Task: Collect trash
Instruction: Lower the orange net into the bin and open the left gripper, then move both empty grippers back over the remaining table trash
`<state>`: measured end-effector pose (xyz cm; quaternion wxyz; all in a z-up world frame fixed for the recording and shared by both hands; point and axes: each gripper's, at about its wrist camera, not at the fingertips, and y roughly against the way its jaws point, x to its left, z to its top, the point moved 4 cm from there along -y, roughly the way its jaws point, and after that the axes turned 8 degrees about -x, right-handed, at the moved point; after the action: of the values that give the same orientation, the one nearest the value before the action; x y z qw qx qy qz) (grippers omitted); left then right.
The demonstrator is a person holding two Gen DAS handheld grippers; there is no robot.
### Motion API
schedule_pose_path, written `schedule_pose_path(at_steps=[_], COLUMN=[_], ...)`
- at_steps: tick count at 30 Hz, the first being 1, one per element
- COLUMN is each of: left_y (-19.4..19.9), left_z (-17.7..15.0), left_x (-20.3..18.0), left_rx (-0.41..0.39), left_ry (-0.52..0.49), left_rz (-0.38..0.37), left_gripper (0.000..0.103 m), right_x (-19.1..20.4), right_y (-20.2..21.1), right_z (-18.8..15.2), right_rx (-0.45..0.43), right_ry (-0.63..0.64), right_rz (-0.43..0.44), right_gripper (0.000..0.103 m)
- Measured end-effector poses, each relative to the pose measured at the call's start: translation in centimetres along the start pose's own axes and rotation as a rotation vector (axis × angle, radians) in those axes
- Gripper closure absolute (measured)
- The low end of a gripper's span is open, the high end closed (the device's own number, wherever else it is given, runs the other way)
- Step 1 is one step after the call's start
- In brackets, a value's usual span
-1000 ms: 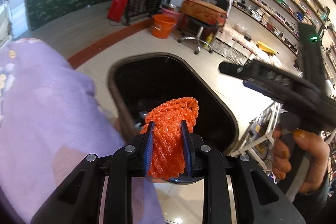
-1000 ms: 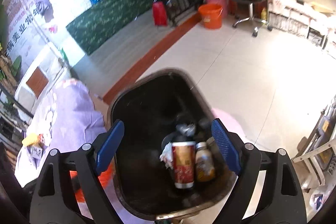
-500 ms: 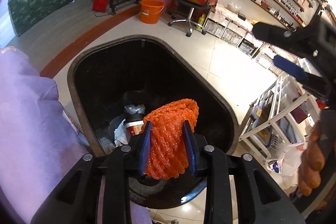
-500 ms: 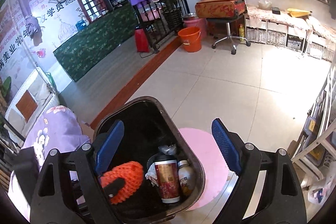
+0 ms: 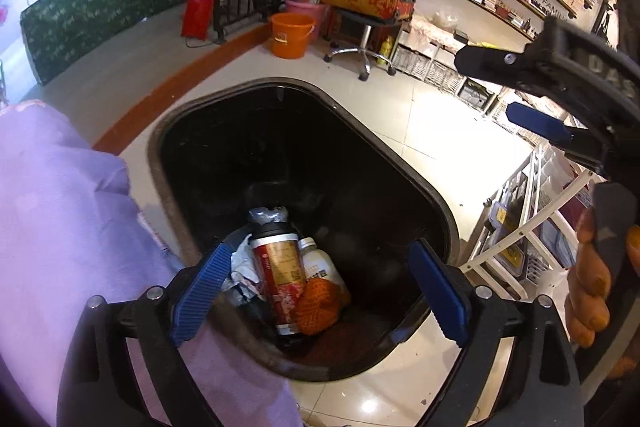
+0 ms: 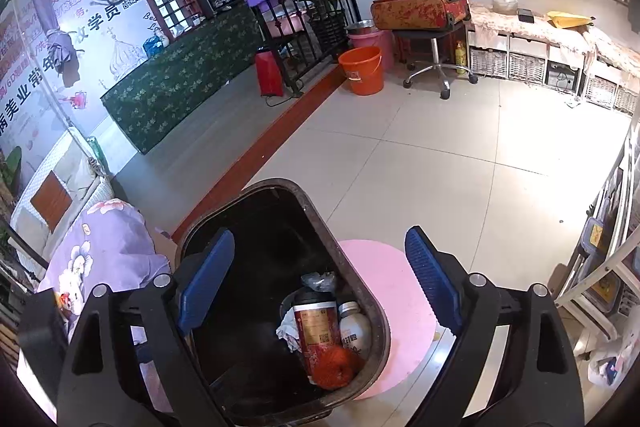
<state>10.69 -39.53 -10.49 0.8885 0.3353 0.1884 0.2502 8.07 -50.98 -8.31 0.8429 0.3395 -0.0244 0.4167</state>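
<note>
A black trash bin stands on the tiled floor below both grippers; it also shows in the right wrist view. Inside lie an orange foam net, a red cup, a white bottle and crumpled paper. The orange net shows in the right wrist view beside the red cup. My left gripper is open and empty above the bin. My right gripper is open and empty, higher up; it appears at the right of the left wrist view.
A purple cloth lies left of the bin. A pink round mat lies under the bin. An orange bucket, a swivel stool and low shelves stand farther back. A white rack is on the right.
My left gripper opened and let go of the orange net, which dropped into the bin beside the cup. My right gripper rose higher above the bin.
</note>
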Motion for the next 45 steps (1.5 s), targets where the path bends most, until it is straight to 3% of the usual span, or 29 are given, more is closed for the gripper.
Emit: schedule_pose_path(at_steps=[9,23,29,38,45], left_y=[5.0,12.2,16.7,21.6,22.9], left_z=[-1.0,-4.8,-7.1,-11.5,-12.9], left_x=[3.0,11.2,15.8,23.1,28.0], left_rx=[-0.098,-0.168,-0.212,-0.173,-0.098], left_ry=[0.065,0.213,0.272,0.396,0.365], left_rz=[0.096,0.356,0.521,0.667,0.793], left_gripper=[0.007,0.006,0.006,0.007,0.016], right_x=[2.5,13.0,17.6,25.3,29.3], right_y=[-1.2,-2.8,-2.7,-1.2,0.3], right_z=[-1.6,-6.9,-9.6,-12.9,-14.7], right_rx=[0.052,0.186,0.241,0.289,0.313], right_ry=[0.024,0.167,0.257,0.365,0.435], right_rz=[0.065,0.263,0.348,0.479,0.560], right_gripper=[0.012,0.012,0.012,0.012,0.012])
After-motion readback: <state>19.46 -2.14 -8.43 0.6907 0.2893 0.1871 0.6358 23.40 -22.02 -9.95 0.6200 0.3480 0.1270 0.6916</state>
